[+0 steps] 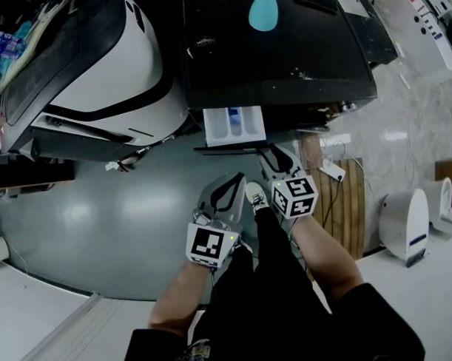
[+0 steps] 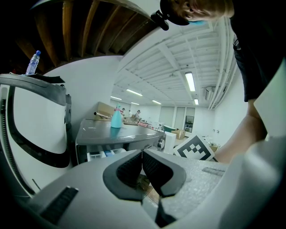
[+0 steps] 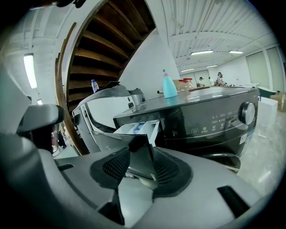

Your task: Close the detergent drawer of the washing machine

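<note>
The dark washing machine [image 1: 281, 56] stands at the top of the head view, its white detergent drawer [image 1: 234, 126] pulled out towards me. My right gripper [image 1: 270, 158] reaches the right end of the drawer's dark front panel [image 1: 228, 148]. In the right gripper view that panel [image 3: 139, 159] fills the gap between the pads of the right gripper [image 3: 140, 154], which are closed on it; the white drawer [image 3: 136, 128] shows behind. My left gripper [image 1: 228, 185] hangs lower, short of the drawer, with nothing in it. The left gripper [image 2: 142, 156] has its pads pressed together.
A teal spray bottle [image 1: 263, 10] stands on the machine's top. A white and black appliance [image 1: 96, 62] stands to the left. A wooden pallet [image 1: 344, 201] and a white device [image 1: 405, 221] lie to the right. The person's shoe [image 1: 255, 196] is between the grippers.
</note>
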### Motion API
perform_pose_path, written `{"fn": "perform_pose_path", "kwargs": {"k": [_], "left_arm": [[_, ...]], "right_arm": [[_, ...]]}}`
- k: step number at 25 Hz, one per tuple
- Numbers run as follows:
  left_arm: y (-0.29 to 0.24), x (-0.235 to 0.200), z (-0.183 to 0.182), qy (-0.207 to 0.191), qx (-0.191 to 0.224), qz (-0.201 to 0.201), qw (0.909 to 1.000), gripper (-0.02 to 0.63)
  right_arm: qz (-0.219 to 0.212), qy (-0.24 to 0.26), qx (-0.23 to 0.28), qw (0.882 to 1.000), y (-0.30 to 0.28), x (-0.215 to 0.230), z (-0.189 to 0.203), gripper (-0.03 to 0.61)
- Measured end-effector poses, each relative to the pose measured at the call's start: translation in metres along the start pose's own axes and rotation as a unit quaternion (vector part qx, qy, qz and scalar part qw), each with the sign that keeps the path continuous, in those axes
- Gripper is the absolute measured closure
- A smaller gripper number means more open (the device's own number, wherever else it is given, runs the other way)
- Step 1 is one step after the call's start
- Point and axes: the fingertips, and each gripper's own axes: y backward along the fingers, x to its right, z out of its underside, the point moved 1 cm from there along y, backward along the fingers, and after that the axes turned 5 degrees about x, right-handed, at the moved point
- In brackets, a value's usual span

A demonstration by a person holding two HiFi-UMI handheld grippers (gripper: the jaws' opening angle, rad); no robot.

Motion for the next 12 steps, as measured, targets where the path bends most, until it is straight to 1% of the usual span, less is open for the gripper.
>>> {"fn": "perform_pose_path", "kwargs": {"k": [12], "left_arm": [[-0.016,-0.015,-0.005,0.004,0.005,-0.006,1.0,0.609]], "right_arm": [[0.008,-0.01,0.009,1.0,-0.033,0.014,-0.019,0.417]]}}
